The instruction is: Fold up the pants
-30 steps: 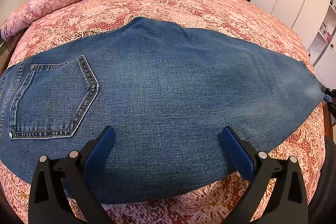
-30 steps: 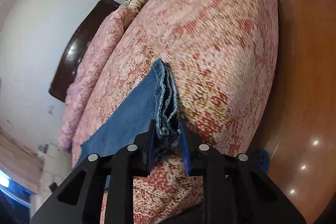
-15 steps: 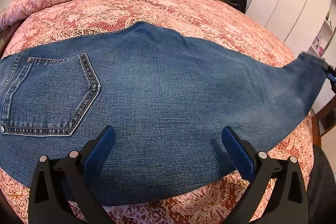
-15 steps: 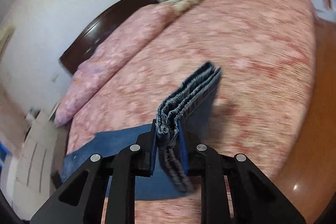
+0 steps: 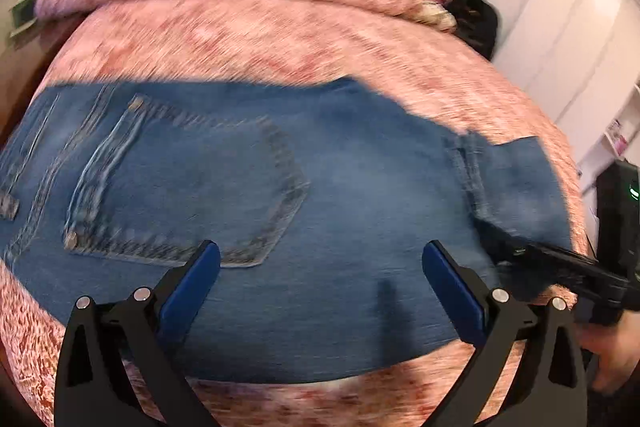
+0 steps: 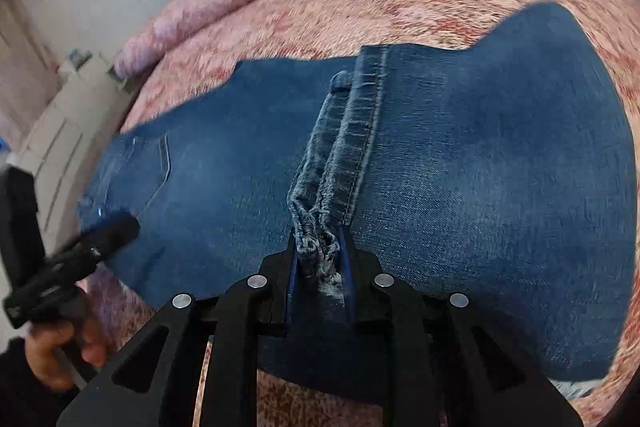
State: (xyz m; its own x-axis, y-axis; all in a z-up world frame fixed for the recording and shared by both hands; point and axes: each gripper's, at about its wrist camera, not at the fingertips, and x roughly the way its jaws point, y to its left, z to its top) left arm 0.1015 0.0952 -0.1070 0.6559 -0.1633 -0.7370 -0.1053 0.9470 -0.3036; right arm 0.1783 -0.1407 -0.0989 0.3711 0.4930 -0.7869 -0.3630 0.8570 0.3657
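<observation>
On a pink patterned bed [image 5: 280, 39], the left gripper [image 5: 320, 263] is hovering wide open and empty over the jeans [image 5: 360, 211] near the back pocket [image 5: 192, 187]. To its right, the right gripper [image 6: 319, 251], clamped on the bunched hems [image 6: 320, 211], is now carrying the legs across toward the waist, where a second ago they lay at the bed's edge, putting the lengthwise fold about halfway over.

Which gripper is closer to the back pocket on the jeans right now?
Left. The left gripper hovers open right by the back pocket; the right gripper clamps the leg hems, farther along the jeans.
</observation>
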